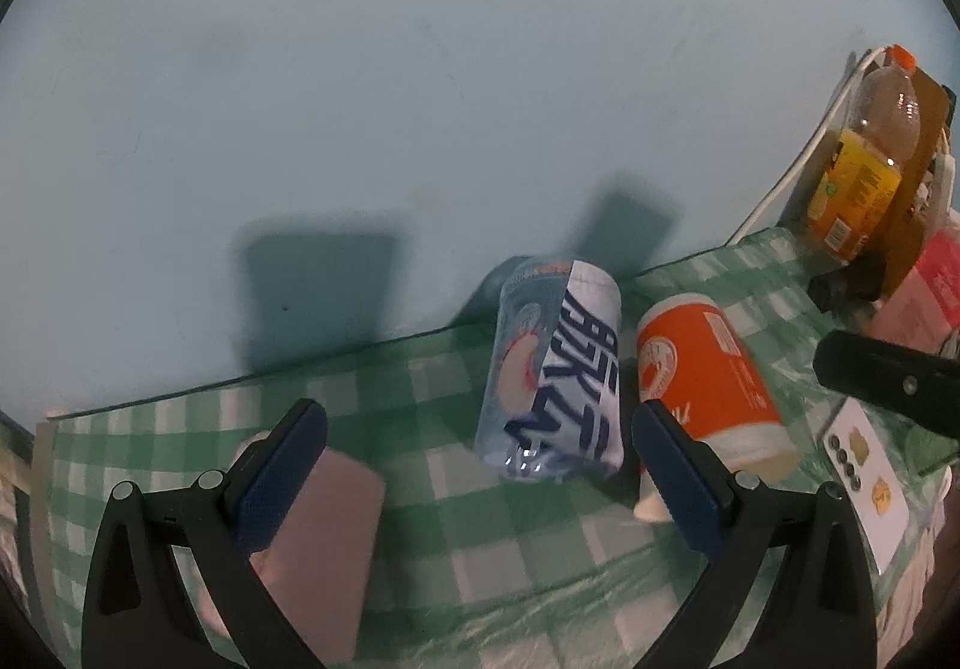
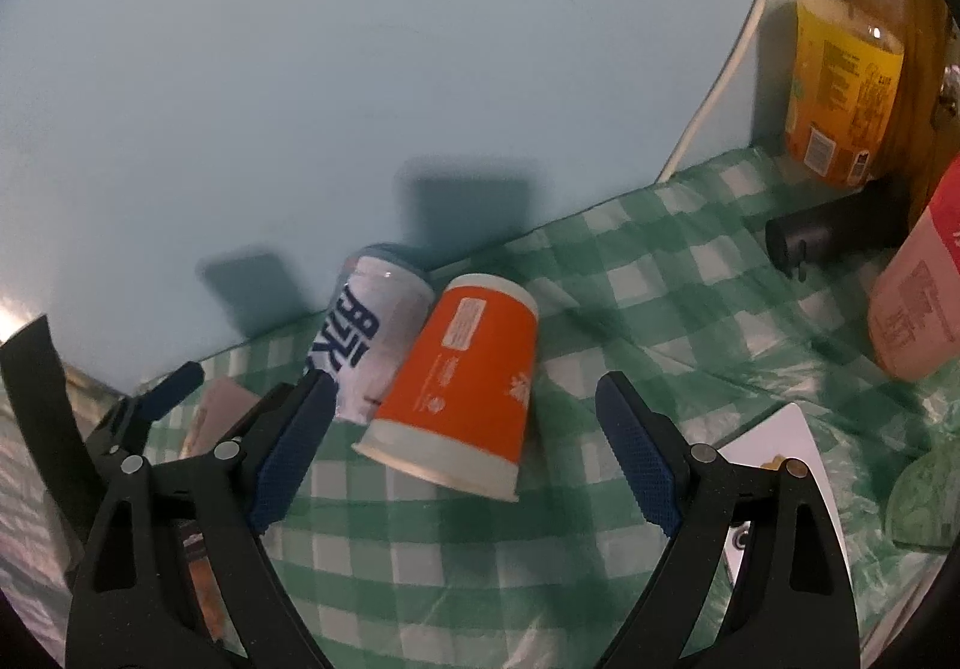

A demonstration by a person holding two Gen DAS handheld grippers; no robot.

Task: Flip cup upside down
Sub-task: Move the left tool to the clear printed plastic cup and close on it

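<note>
An orange paper cup (image 1: 708,375) (image 2: 471,378) stands upside down, rim down, on the green checked tablecloth (image 1: 420,465). Beside it on the left stands a white and blue printed cup (image 1: 555,366) (image 2: 369,336), also with its wide end down. My left gripper (image 1: 480,483) is open and empty, in front of the white and blue cup. My right gripper (image 2: 465,453) is open and empty, with the orange cup between and just beyond its fingertips. The right gripper's finger (image 1: 888,375) shows at the right of the left wrist view.
A yellow-labelled drink bottle (image 1: 864,171) (image 2: 840,69) stands at the back right by the pale blue wall. A pink carton (image 2: 918,297), a black cylinder (image 2: 834,237) and a white card (image 1: 864,483) lie to the right. A pinkish flat object (image 1: 324,555) lies at the left.
</note>
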